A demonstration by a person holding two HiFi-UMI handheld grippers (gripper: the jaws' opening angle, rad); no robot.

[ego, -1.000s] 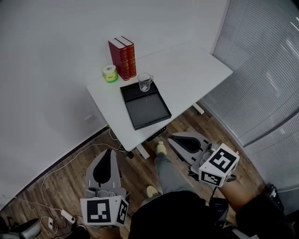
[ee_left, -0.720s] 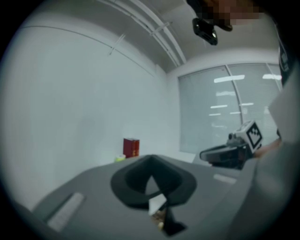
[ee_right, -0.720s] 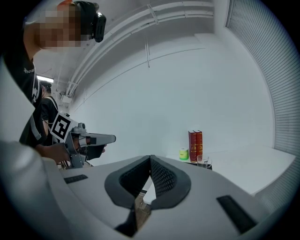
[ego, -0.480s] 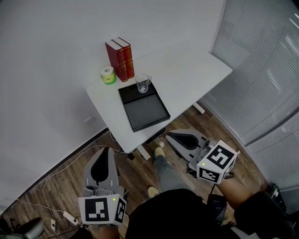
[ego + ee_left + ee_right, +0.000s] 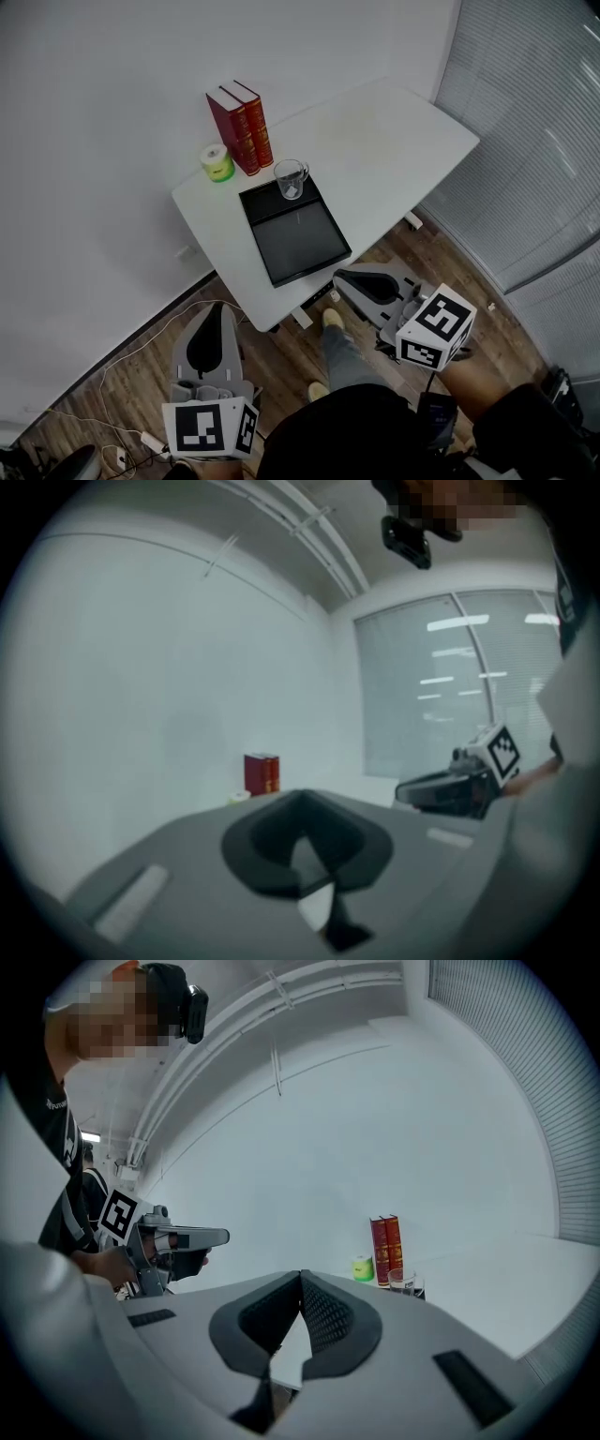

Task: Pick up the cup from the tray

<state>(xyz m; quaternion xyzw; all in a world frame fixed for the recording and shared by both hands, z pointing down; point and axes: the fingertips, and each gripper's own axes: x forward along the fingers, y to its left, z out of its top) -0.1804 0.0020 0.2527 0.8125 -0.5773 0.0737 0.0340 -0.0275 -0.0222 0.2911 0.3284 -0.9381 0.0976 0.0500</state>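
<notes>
A clear glass cup (image 5: 291,178) stands at the far end of a black tray (image 5: 302,242) on the white table (image 5: 375,141). The right gripper view shows the cup (image 5: 403,1282) far off, beside the red books. My left gripper (image 5: 218,306) hangs low over the floor, short of the table's near edge, jaws shut and empty. My right gripper (image 5: 339,277) is held just below the tray's near corner, also shut with nothing in it. In their own views the left gripper (image 5: 300,795) and right gripper (image 5: 301,1277) show tips touching.
Two red books (image 5: 242,127) stand upright behind the tray, with a green-yellow roll (image 5: 217,162) to their left. White cables (image 5: 141,337) trail over the wooden floor under the table's left side. Window blinds (image 5: 534,141) line the right.
Both grippers stay at about the same low places and remain shut. The head view has shifted a little, so the table sits slightly lower in the picture.
</notes>
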